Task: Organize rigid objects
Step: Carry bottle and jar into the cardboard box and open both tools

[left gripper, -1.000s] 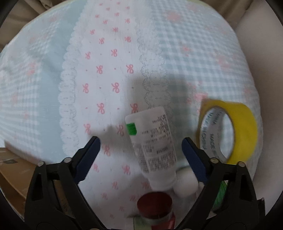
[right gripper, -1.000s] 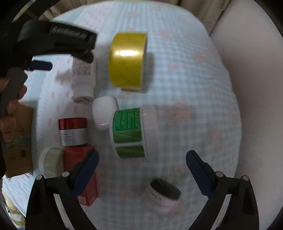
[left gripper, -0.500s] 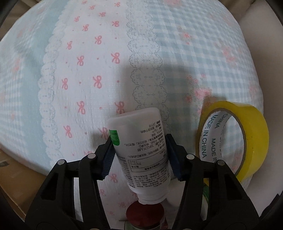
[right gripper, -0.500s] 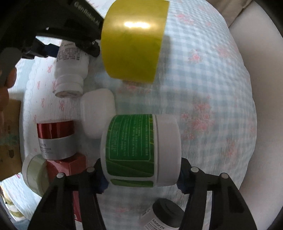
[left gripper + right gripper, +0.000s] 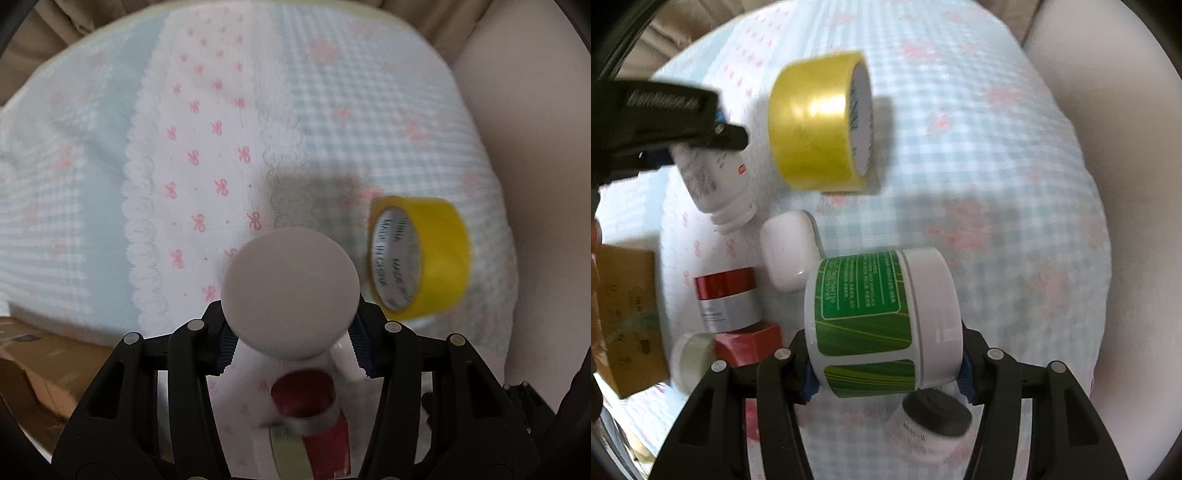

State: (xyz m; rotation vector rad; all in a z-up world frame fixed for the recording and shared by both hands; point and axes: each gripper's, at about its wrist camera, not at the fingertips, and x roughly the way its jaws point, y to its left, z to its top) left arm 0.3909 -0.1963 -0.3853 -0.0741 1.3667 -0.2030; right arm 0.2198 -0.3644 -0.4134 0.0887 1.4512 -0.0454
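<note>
My left gripper [image 5: 291, 349] is shut on a white bottle [image 5: 290, 291], lifted and tipped so its round base faces the camera. In the right wrist view the same bottle [image 5: 713, 184] hangs from the left gripper [image 5: 701, 122] with its neck down, above the cloth. My right gripper [image 5: 886, 376] is shut on a green-labelled jar with a white lid [image 5: 882, 321], held on its side just above the cloth.
A yellow tape roll [image 5: 820, 122] stands on edge, also in the left wrist view [image 5: 417, 258]. A white cap [image 5: 790, 251], a red-and-silver jar [image 5: 726, 299], a red box [image 5: 746, 347], a pale jar [image 5: 690, 358], a black-lidded jar [image 5: 931, 417] and a cardboard box [image 5: 624, 317] lie around.
Both grippers closed from open, the left on the bottle, the right on the green jar. Both objects have since been lifted; the bottle has tipped base-up toward the left camera.
</note>
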